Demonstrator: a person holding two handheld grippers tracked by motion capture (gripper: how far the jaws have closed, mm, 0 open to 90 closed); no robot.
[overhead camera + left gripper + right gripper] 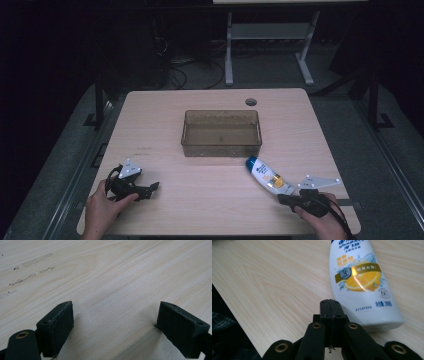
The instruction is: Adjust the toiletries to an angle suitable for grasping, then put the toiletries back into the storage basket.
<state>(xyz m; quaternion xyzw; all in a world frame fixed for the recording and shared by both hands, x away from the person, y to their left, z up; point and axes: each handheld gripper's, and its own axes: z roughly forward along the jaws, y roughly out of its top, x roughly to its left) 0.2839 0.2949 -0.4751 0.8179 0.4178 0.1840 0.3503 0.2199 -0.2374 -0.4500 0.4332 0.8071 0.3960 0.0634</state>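
Nothing is moved yet: the bottle (266, 174) lies on the counter (210, 200) just before the empty bin (221, 133), right tongs (329, 305) pressed together beside it, left tongs (116, 322) spread.

One shampoo bottle (267, 175) lying on the surface (215, 200), one clear brown plastic bin (221, 133), two tools, left tool (150, 189) and right tool (283, 198), two hands, one round cable hole (251, 102) in the surface
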